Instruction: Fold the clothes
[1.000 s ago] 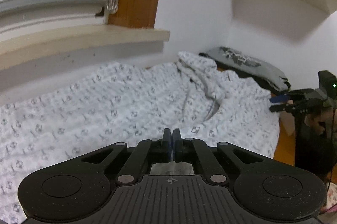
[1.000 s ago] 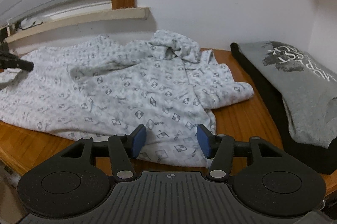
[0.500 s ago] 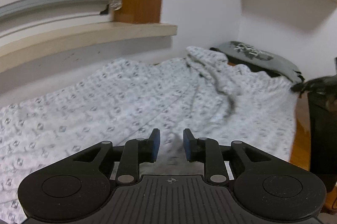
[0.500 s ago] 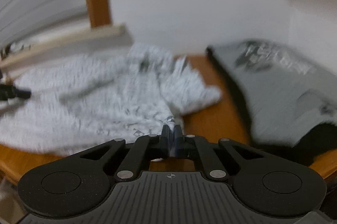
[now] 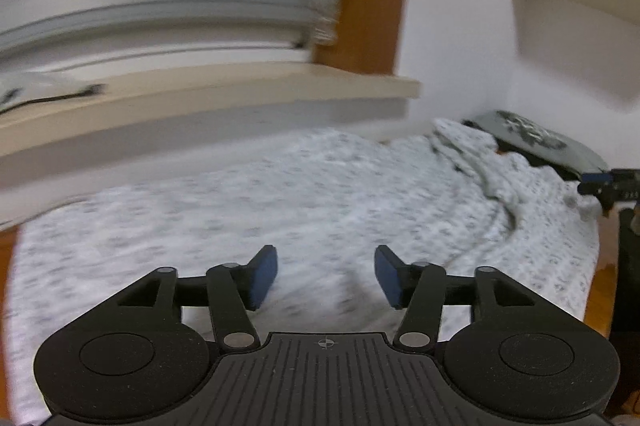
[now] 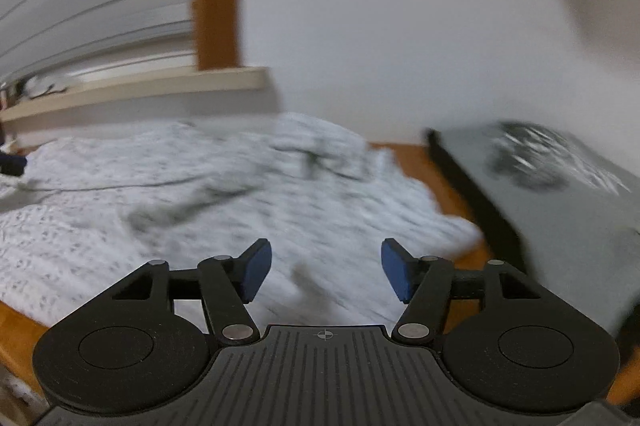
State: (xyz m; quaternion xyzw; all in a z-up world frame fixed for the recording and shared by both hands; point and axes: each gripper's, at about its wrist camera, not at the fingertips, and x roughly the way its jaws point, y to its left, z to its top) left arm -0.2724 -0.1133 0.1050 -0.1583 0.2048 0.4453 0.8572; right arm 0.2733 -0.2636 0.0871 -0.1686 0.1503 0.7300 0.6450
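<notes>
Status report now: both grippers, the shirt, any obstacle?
Left gripper open, right gripper open. Patterned shirt spread, unfolded. Grey garment beside it, apart.

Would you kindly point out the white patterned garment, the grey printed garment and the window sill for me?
white patterned garment (image 6: 224,209), right wrist view, on the flat middle of the cloth.
grey printed garment (image 6: 560,201), right wrist view, on the plain grey below the dark print.
window sill (image 5: 224,85), left wrist view, on its top face.

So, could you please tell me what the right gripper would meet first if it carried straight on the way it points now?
Most likely the white patterned garment spread on the wooden table. The right gripper is open, with cloth directly ahead between its fingers. The frame is blurred, so depth is uncertain.
</notes>
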